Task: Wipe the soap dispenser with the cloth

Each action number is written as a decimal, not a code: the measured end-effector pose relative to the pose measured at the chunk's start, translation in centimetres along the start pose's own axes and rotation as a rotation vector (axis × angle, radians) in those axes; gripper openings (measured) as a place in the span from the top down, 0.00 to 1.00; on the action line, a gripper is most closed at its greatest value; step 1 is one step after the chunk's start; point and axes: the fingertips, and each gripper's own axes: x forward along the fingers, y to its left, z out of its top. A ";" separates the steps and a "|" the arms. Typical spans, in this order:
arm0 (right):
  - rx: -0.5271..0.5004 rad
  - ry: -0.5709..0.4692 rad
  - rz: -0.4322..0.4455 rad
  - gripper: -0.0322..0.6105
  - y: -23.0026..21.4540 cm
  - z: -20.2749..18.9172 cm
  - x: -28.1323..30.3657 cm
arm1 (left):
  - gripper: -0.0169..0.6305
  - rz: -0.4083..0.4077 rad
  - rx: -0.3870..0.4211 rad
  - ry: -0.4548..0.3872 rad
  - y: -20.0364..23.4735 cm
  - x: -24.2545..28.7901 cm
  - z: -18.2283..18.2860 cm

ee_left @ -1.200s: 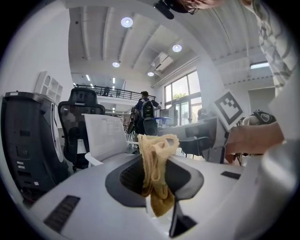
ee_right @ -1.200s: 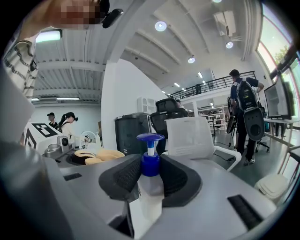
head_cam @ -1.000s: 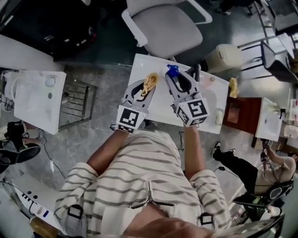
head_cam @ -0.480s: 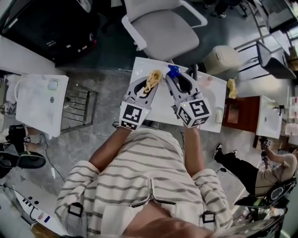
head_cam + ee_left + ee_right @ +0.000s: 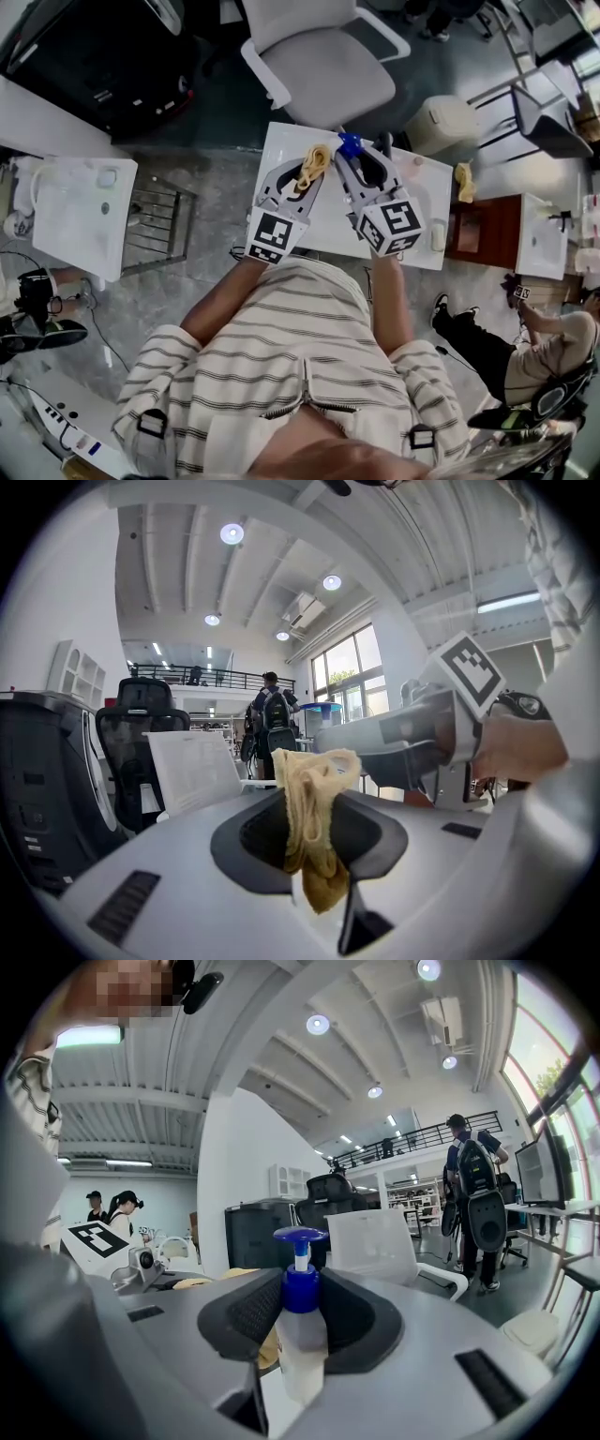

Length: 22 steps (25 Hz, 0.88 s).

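The left gripper (image 5: 309,174) is clenched on the cloth (image 5: 314,160). In the left gripper view its jaws pinch a bunched yellow fold, with one loop standing above the pads and a tail hanging below them.

The right gripper (image 5: 359,157) is grasping the dispenser (image 5: 300,1330). In the right gripper view both pads press on the blue collar just under the pump head (image 5: 299,1236). The pale bottle hangs upright below the jaws.

From the head view the two grippers point away from the person and converge over the far edge of a white table (image 5: 420,217). The cloth sits just left of the blue pump, close beside it, though I cannot tell whether they touch. In the right gripper view a bit of yellow shows at the bottle's left side, low behind the left pad.

Each gripper carries a marker cube, the left cube (image 5: 273,236) and the right cube (image 5: 392,226), both near the person's striped shirt (image 5: 291,366). In the left gripper view the right gripper crosses at the right, with a hand (image 5: 517,747) on its grip.

On the table's right edge lies a second yellow rag (image 5: 463,180). Beyond the table stand a grey chair (image 5: 323,70) and, to its right, a beige bin (image 5: 444,122). Another white table (image 5: 56,220) stands well apart at the left.
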 end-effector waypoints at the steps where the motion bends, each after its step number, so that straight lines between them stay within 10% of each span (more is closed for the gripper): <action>1: 0.001 0.001 -0.001 0.76 -0.1 0.0 0.0 | 0.83 -0.002 0.003 0.002 -0.1 0.1 0.0; 22: 0.006 -0.002 0.008 0.76 -0.5 -0.3 0.8 | 0.83 -0.083 0.001 -0.016 -2.9 0.4 -0.3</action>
